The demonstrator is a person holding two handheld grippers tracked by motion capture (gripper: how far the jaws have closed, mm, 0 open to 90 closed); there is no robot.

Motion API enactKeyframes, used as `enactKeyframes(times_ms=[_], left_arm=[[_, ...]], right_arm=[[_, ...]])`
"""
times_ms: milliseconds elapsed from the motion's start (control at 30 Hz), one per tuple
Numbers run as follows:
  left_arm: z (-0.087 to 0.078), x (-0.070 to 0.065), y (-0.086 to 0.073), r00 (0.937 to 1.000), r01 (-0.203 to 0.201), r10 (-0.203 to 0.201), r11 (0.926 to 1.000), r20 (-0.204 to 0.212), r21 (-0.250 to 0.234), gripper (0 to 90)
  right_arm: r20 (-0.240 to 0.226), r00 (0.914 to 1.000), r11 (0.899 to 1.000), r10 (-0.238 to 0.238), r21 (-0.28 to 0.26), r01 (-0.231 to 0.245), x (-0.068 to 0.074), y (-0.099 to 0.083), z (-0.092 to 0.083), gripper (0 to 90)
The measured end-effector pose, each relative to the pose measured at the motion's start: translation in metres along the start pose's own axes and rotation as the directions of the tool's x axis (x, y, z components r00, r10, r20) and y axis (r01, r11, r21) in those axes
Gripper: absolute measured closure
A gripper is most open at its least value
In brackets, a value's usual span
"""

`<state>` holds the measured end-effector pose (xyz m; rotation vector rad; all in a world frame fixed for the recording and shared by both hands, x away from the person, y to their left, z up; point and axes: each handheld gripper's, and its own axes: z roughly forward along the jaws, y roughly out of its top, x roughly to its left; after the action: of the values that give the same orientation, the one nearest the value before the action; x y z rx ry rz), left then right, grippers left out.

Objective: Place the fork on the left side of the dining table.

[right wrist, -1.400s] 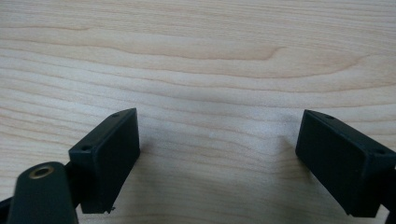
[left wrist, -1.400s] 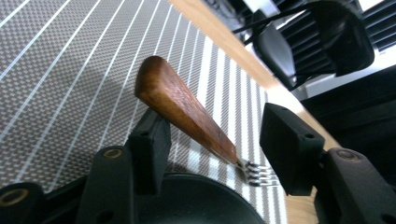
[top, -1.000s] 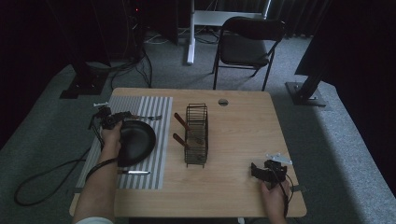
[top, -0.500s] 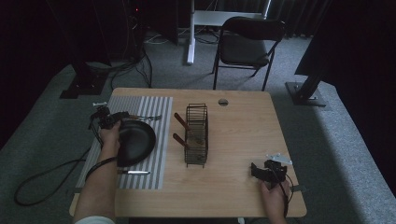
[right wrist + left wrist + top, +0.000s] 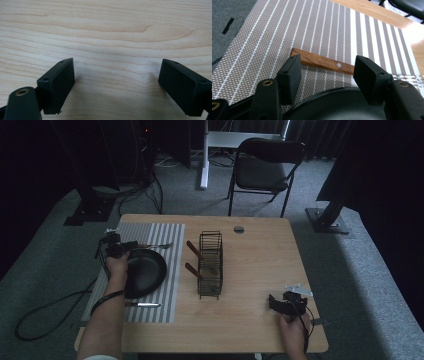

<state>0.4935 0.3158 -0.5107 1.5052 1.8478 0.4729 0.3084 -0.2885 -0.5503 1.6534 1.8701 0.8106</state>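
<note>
My left gripper [image 5: 122, 247] [image 5: 328, 72] hovers open over the far rim of a black plate [image 5: 145, 270] [image 5: 337, 105] on the striped mat [image 5: 165, 235] [image 5: 287, 30]. Just beyond its tips a fork's wooden handle [image 5: 319, 61] lies crosswise on the mat, not touched by the pads. In the high view the fork [image 5: 155, 245] points right, toward the wire rack. My right gripper [image 5: 274, 302] [image 5: 117, 75] rests low on the bare wooden table [image 5: 260, 255] [image 5: 112, 30] at the front right, jaws wide open with nothing between them.
A black wire rack [image 5: 210, 265] stands mid-table with two wooden-handled utensils [image 5: 194, 251] leaning in it. A knife [image 5: 142, 305] lies on the mat's near end. A round cable hole [image 5: 239, 229] is at the table's back. A folding chair [image 5: 265, 170] stands behind.
My left gripper has shifted very slightly by the plate's far rim. The right gripper has not moved.
</note>
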Motion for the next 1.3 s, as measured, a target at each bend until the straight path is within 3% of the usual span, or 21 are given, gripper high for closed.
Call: enactKeyframes(times_ms=[133, 167, 400, 533, 667, 933, 1300], left_arm=[[-0.004, -0.002, -0.003, 1.0000, -0.008, 0.008, 1.0000, 0.002, -0.004, 39.7], [-0.007, -0.003, -0.005, 0.9998, -0.009, 0.009, 0.9999, 0.019, -0.004, 39.7], [-0.016, -0.008, -0.009, 0.9970, -0.075, 0.075, 0.9972, 0.018, 0.000, 39.6], [-0.021, -0.013, -0.013, 0.9881, -0.153, 0.153, 0.9882, 0.007, -0.001, 36.2], [-0.026, -0.017, -0.017, 0.9804, -0.197, 0.196, 0.9805, 0.011, 0.003, 36.2], [-0.031, -0.020, -0.026, 0.9793, -0.199, 0.198, 0.9799, 0.039, 0.013, 36.2], [-0.046, -0.022, -0.036, 0.9690, -0.238, 0.237, 0.9711, 0.069, 0.008, 36.2]], right_arm=[[0.000, 1.0000, 1.000, 0.000, 0.000, 0.000, 0.000, 0.000, 0.000, 13.3], [0.000, 1.0000, 1.000, 0.000, 0.000, 0.000, 0.000, 0.000, 0.000, 13.3], [0.000, 1.0000, 1.000, 0.000, 0.000, 0.000, 0.000, 0.000, 0.000, 13.3], [0.000, 1.0000, 1.000, 0.000, 0.000, 0.000, 0.000, 0.000, 0.000, 13.3], [0.000, 1.0000, 1.000, 0.000, 0.000, 0.000, 0.000, 0.000, 0.000, 13.3], [0.000, 1.0000, 1.000, 0.000, 0.000, 0.000, 0.000, 0.000, 0.000, 13.3], [0.000, 1.0000, 1.000, 0.000, 0.000, 0.000, 0.000, 0.000, 0.000, 13.3]])
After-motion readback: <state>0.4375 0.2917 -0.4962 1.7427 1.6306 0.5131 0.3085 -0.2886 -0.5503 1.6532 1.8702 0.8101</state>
